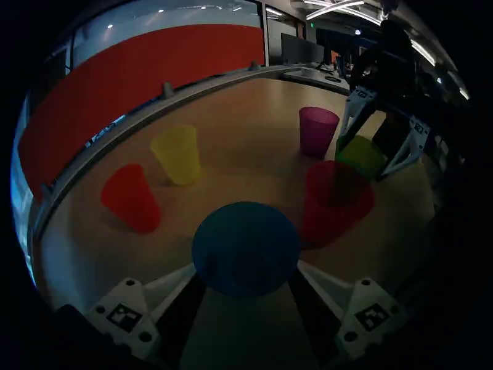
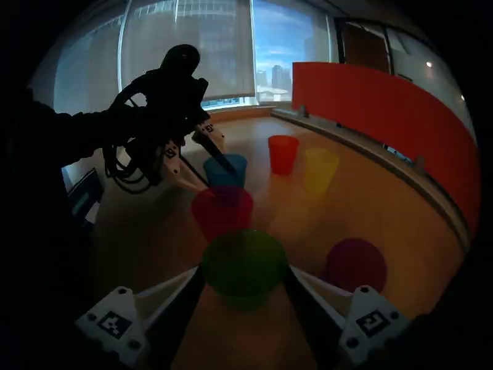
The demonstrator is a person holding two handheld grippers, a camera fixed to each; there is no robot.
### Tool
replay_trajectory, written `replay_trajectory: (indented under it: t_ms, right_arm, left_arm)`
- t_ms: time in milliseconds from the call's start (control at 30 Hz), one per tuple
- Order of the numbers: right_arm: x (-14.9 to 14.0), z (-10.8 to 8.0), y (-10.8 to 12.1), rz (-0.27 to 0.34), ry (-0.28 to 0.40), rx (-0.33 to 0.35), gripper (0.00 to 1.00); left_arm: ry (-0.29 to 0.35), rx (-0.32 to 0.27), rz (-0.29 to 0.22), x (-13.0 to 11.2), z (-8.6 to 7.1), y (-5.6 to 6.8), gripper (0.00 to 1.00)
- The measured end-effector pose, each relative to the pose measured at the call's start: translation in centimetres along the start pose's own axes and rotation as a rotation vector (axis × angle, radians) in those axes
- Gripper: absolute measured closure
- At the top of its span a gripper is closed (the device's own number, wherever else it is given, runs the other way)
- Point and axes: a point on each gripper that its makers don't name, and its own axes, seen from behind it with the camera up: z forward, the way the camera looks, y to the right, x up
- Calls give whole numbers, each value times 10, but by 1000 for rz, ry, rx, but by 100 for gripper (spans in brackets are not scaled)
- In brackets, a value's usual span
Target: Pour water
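**Two cups gripped, red cup between**

My left gripper (image 1: 246,270) is clamped on the blue cup (image 1: 246,246), and my right gripper (image 2: 244,274) on the green cup (image 2: 244,262). A red cup (image 1: 336,200) stands between them on the counter (image 1: 246,154). An orange cup (image 2: 283,153), a yellow cup (image 2: 320,169) and a magenta cup (image 2: 356,264) stand nearby.

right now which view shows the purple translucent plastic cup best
The left gripper view: the purple translucent plastic cup stands upright on the wooden table, its whole side and rim clear. In the right gripper view the cup is dim and seen steeply from above.
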Motion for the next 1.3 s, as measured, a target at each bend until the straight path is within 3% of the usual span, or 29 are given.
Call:
replay_trajectory:
  t_ms: [433,800,1300]
  right_arm:
    - [-2,-3,-1,14,2,-7,7]
    - [-9,-9,-1,35,-9,-17,3]
    - [-21,-30,3,74,7,-67,3]
  left_arm:
    - [-21,3,3,-3,1,1,16]
    - [-43,-1,-25,-10,-3,3,15]
    - [-50,14,-17,-20,-19,6,15]
